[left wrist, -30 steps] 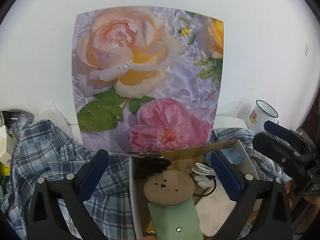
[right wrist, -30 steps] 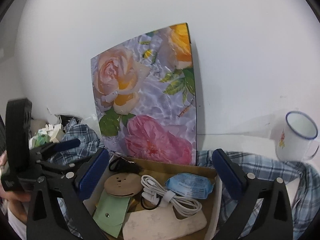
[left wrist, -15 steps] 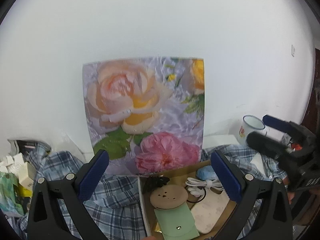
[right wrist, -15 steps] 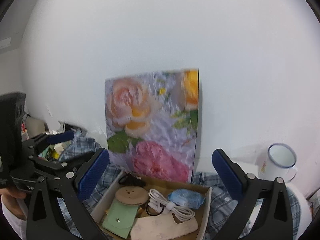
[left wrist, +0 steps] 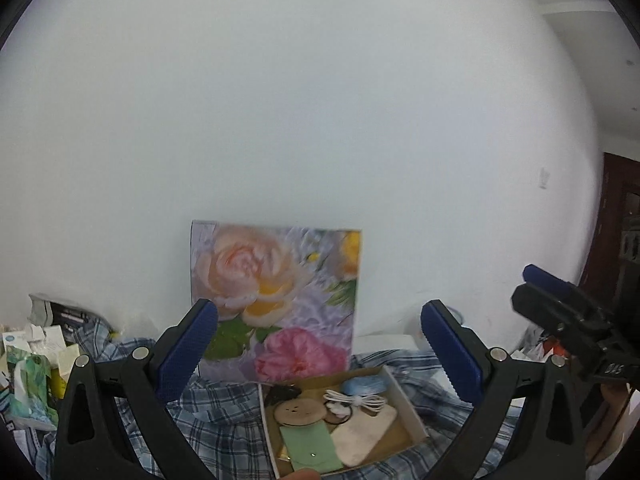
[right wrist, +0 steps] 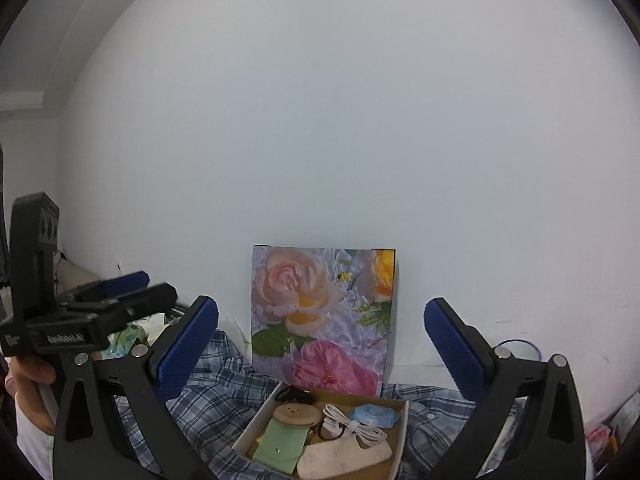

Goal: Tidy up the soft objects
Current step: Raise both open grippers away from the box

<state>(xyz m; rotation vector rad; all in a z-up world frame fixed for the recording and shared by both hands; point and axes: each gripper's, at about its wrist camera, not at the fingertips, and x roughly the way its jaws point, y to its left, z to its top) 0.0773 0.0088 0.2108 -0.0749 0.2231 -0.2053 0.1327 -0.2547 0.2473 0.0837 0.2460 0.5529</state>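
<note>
A blue plaid shirt (left wrist: 216, 412) (right wrist: 208, 392) lies crumpled on the surface, spread under and around an open cardboard box (left wrist: 408, 408) (right wrist: 256, 420). In the box lie a green pouch (left wrist: 312, 450) (right wrist: 280, 446), a round wooden disc (right wrist: 296, 414), a white cable (right wrist: 352, 424), a blue packet (right wrist: 376, 416) and a beige pouch (right wrist: 344, 460). My left gripper (left wrist: 320, 354) (right wrist: 152, 286) hangs open above and behind the box, empty. At the same height to its right, my right gripper (right wrist: 320, 354) (left wrist: 528, 286) is open and empty too.
A floral picture (left wrist: 276, 304) (right wrist: 324, 320) leans on the white wall behind the box. Packets and small cartons (left wrist: 32, 368) are piled at the left. A white enamel mug (right wrist: 518, 350) stands at the right, behind my right finger. A hand (right wrist: 28, 372) holds the left gripper.
Both grippers have drawn back and upward from the box. The box and picture look smaller and lower, and far more wall shows. Nothing was picked up.
</note>
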